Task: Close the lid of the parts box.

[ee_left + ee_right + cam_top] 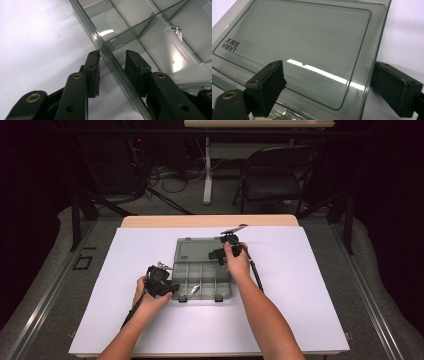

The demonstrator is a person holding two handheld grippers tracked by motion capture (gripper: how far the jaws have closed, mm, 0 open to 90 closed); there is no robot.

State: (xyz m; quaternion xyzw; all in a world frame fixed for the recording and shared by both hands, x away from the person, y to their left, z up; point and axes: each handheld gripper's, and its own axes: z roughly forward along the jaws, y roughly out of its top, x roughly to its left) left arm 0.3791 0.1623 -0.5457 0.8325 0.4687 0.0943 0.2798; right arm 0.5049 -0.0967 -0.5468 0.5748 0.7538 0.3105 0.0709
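High view: clear organizer box (202, 270) lies open at frame centre on the white counter (300, 310), lid (192, 251) flat behind. Left gripper (172, 289) fingers narrow, straddling the box's left wall (117, 67), grip unclear. Right gripper (220, 254) fingers wide over the lid's right edge, not pressing. Small metal piece (194, 290) in a front compartment.

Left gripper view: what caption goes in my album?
Left gripper straddles the clear box's wall on a white table.
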